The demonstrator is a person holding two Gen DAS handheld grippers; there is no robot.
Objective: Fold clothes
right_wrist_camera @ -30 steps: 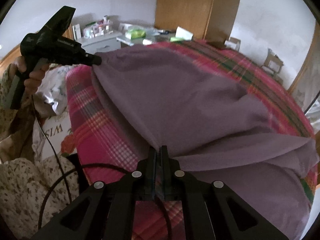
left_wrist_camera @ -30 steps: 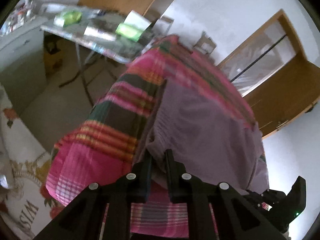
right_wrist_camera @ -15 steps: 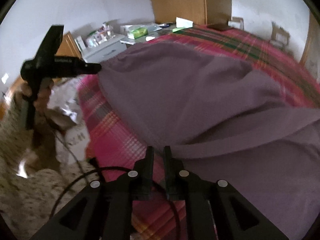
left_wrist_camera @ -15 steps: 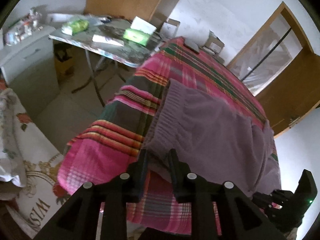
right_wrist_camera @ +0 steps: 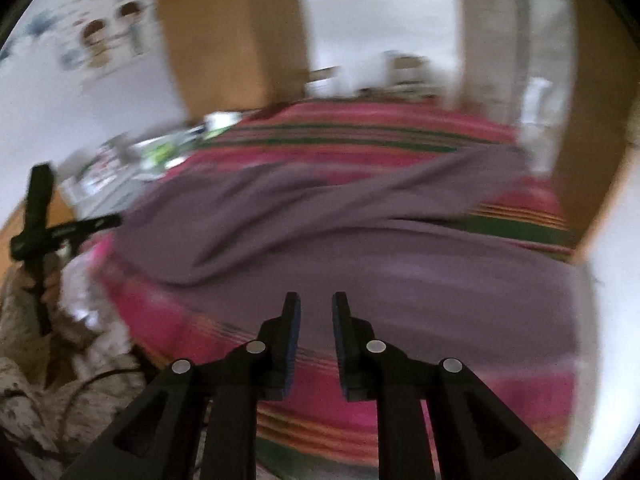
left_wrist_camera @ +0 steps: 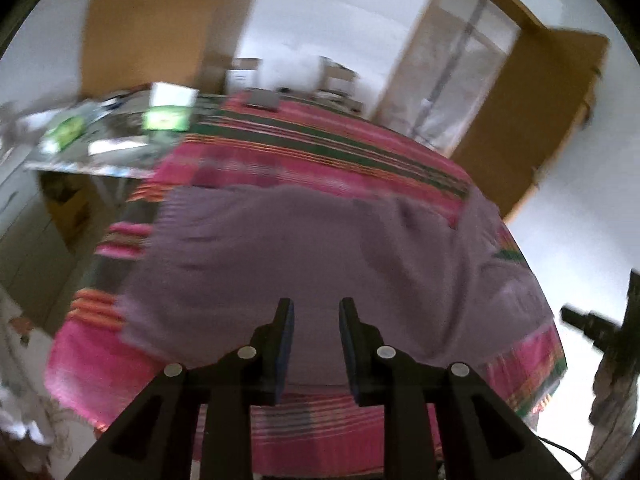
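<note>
A purple knitted garment (left_wrist_camera: 320, 248) lies spread across a bed with a pink, green and orange plaid cover (left_wrist_camera: 320, 148). My left gripper (left_wrist_camera: 316, 304) hovers over the garment's near edge; its jaws are opening and nothing is between them. In the right wrist view the same garment (right_wrist_camera: 360, 264) lies with a long fold running across it. My right gripper (right_wrist_camera: 316, 298) hangs above its near part, its jaws also opening and empty. The left gripper (right_wrist_camera: 114, 221) shows at the far left of the right wrist view, clear of the cloth. Both views are motion-blurred.
A cluttered side table (left_wrist_camera: 100, 148) with green packets stands left of the bed. A wooden wardrobe (left_wrist_camera: 160, 20) and a glass-panelled door (left_wrist_camera: 480, 80) stand behind. A person's floral sleeve (right_wrist_camera: 40, 380) and a black cable (right_wrist_camera: 100, 380) are at the bed's near left corner.
Both grippers have let go of the purple garment's edge, opened and pulled back and up. The garment has dropped flat onto the bed. Both views have rolled.
</note>
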